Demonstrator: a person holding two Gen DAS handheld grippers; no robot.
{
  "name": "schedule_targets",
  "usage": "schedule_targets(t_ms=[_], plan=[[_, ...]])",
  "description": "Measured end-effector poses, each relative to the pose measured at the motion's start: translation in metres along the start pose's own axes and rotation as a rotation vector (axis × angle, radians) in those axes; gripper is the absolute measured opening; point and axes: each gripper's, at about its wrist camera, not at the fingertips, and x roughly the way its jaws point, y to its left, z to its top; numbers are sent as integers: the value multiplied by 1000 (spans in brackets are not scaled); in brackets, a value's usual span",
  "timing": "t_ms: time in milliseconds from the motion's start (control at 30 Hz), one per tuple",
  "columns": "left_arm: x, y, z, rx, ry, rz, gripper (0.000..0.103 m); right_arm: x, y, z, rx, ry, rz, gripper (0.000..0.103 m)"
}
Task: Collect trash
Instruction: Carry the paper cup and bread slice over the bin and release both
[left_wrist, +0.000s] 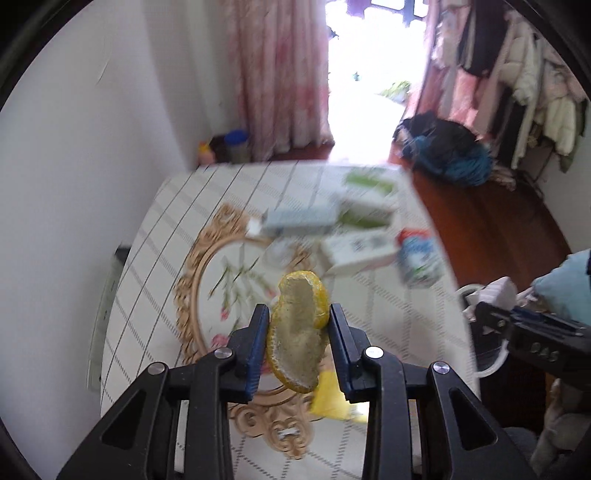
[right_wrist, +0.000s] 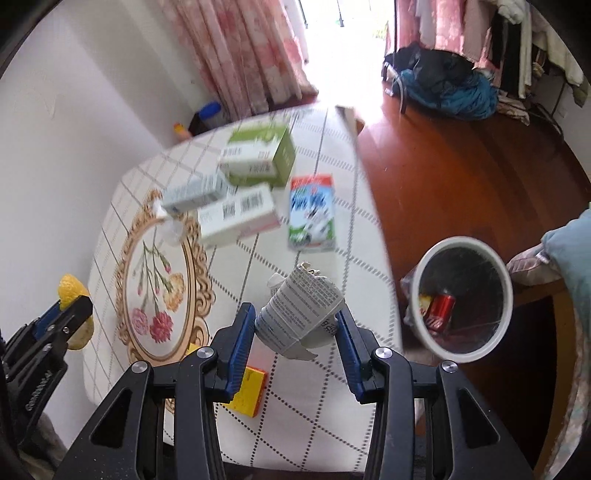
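Room: bedroom corner with pink floral curtains (right_wrist: 236, 55), a red wood floor (right_wrist: 461, 177) and a heap of dark and blue clothes (right_wrist: 443, 88) by the bright doorway.
Surface: white grid-pattern tablecloth (right_wrist: 314, 387) with a gold-framed flower print (right_wrist: 159, 284), both views smeared by motion.
Left gripper (left_wrist: 299, 328): I see its blue pads pinching a curled yellow citrus peel (left_wrist: 299, 332), held up over the flower print.
Right gripper (right_wrist: 295, 325): my fingers are clamped on a crumpled white printed carton (right_wrist: 299, 314), held above the table's near right edge.
Trash bin (right_wrist: 461, 243): white-rimmed, dark liner, on the floor just right of the table; a red can (right_wrist: 439, 310) lies inside.
Still on the table: green-and-white box (right_wrist: 262, 155), a grey-blue carton (right_wrist: 195, 194) leaning on it, a white barcode box (right_wrist: 236, 216), a blue-and-white milk carton (right_wrist: 312, 212), clustered at the far side.
Under my grippers: yellow packet (right_wrist: 249, 391) lying flat near the front edge.
Beside the bin: a blue cushion (right_wrist: 569, 251) on a seat on the bin's right.
Between carton and bin: only the table's right edge; I see nothing else in that gap.
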Motion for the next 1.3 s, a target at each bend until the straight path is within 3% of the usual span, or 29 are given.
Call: schedule_targets(t_ms=[267,533,767,867,1100,1300], plan=[[-28,-81,34,94,-80,-130,29,-66,-71,7,96,-111,-21,46],[4,-199,43,205,-22,-278,29,-87,-184,-3,227,-126,-111,46],[80,-300,31,271,200,-427,29,-35,-277,-25,343,-20,-161,46],[118,-330,23,296,303,-449,29,-2,-303,-34,375,36,-166,46],[187,-361,4,326,463,-427,33,63,-344,-46,433,121,-169,46],[217,-354,-6,272,554,-408,39,99,-358,-44,435,151,-178,46]])
